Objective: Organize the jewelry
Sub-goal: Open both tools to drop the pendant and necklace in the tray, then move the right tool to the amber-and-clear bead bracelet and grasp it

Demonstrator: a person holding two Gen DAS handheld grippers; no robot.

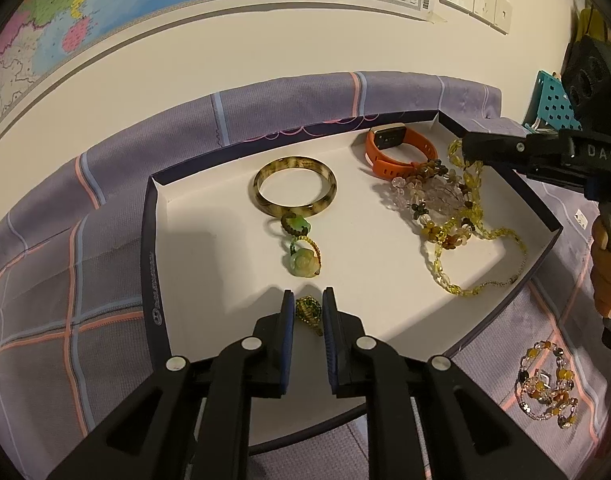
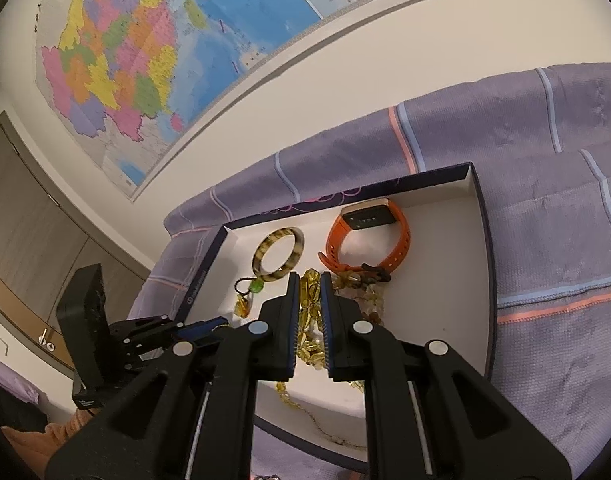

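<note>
While the box (image 1: 547,222) sits on the purple cloth (image 1: 65,280), both grippers reach into it. The left gripper (image 1: 308,312) stands with its jaws narrowly parted around a small green beaded piece (image 1: 308,311) near the box's front edge; whether the pads press on it cannot be told. The right gripper (image 2: 308,312) is clamped on a yellow necklace (image 2: 310,320), whose strand trails across the floor of the box. Behind lie a bangle (image 1: 294,186), a jade pendant (image 1: 303,263) and an orange watch (image 1: 397,152). Another bracelet (image 1: 545,384) lies on the cloth outside the box.
</note>
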